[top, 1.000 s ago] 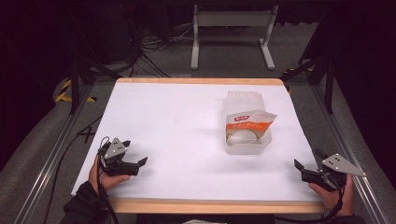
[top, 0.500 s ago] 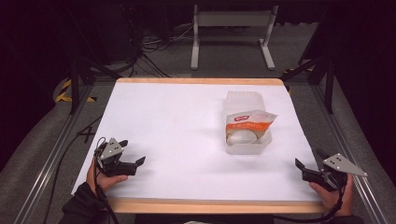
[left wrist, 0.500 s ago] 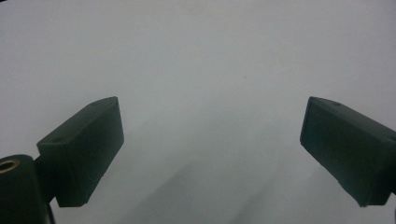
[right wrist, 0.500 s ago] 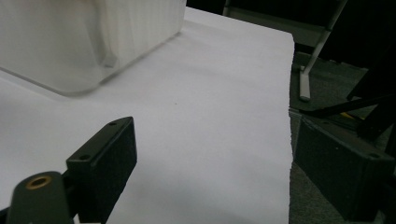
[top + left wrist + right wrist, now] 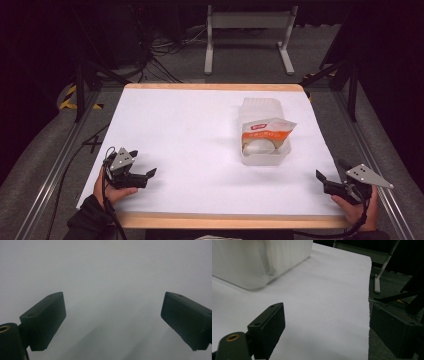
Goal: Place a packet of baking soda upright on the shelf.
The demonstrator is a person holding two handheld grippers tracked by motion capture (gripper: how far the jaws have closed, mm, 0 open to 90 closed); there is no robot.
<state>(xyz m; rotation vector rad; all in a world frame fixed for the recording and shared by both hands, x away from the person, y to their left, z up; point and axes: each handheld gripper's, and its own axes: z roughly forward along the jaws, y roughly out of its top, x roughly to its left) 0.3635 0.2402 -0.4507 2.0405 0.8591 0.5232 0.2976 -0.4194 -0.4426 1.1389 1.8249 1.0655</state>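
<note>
Near left of table [image 5: 200, 125]: left gripper [image 5: 145, 175], gripped from below by left hand [image 5: 112, 192], jaws spread wide, pointing right, low over bare white top. Near right corner: right gripper [image 5: 327, 172], held in right hand [image 5: 357, 210], jaws spread wide, nothing between, aimed left and far toward tub [image 5: 262, 152]. Right of centre: clear tub, holding white round item [image 5: 258, 147] under orange-labelled pouch [image 5: 267, 131]; well apart from both grippers.

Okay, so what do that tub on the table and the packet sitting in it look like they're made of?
The tub looks like translucent, milky plastic: its walls are cloudy, and the right gripper view shows faint ribbing. The packet looks like thin glossy film or foil, white with an orange printed band, creased at its edges. What the round white thing below it is made of is unclear.
</note>
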